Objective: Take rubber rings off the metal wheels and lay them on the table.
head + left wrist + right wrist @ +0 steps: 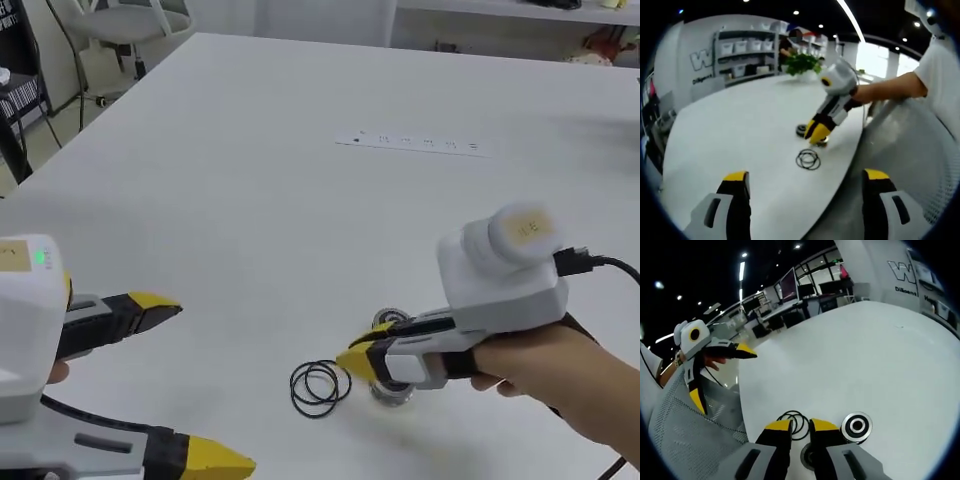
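Several thin black rubber rings [320, 387] lie loose in a small pile on the white table [300, 200]. My right gripper [352, 361] hovers just right of the rings, jaws drawn almost together with nothing visible between them. One metal wheel [392, 392] sits under it, a second wheel [388, 320] just behind. In the right gripper view the rings [792, 422] lie past the gripper [800, 427], one wheel [856, 426] beside it and another wheel [806, 456] below it. My left gripper [190, 385] stands wide open and empty, left of the rings [808, 160].
A flat white strip with small markings [410, 143] lies further back on the table. An office chair [130, 20] stands beyond the far left corner. The table's near edge runs close under both grippers. A mesh chair back [910, 150] sits beside the table.
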